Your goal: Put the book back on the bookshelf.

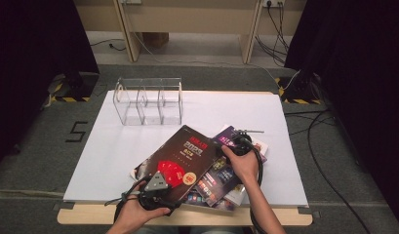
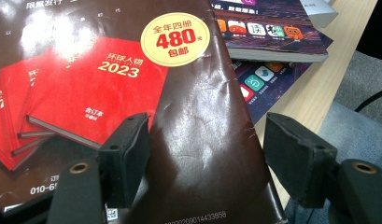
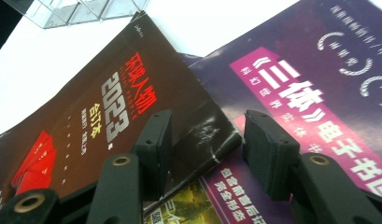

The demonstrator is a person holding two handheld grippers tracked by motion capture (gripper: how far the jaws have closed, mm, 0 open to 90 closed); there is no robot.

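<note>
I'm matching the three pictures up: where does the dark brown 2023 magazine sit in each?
High view: dark brown magazine lies lower centre, atop the pile.
Left gripper view: it spreads across left and centre, its corner between the jaws.
Right gripper view: it runs from lower left to centre.
Shared landmark: the purple magazine beneath it.

Dark brown magazine [image 1: 185, 158] with red 2023 books on its cover, lying askew atop purple magazines [image 1: 225, 178], near table's front edge
</note>
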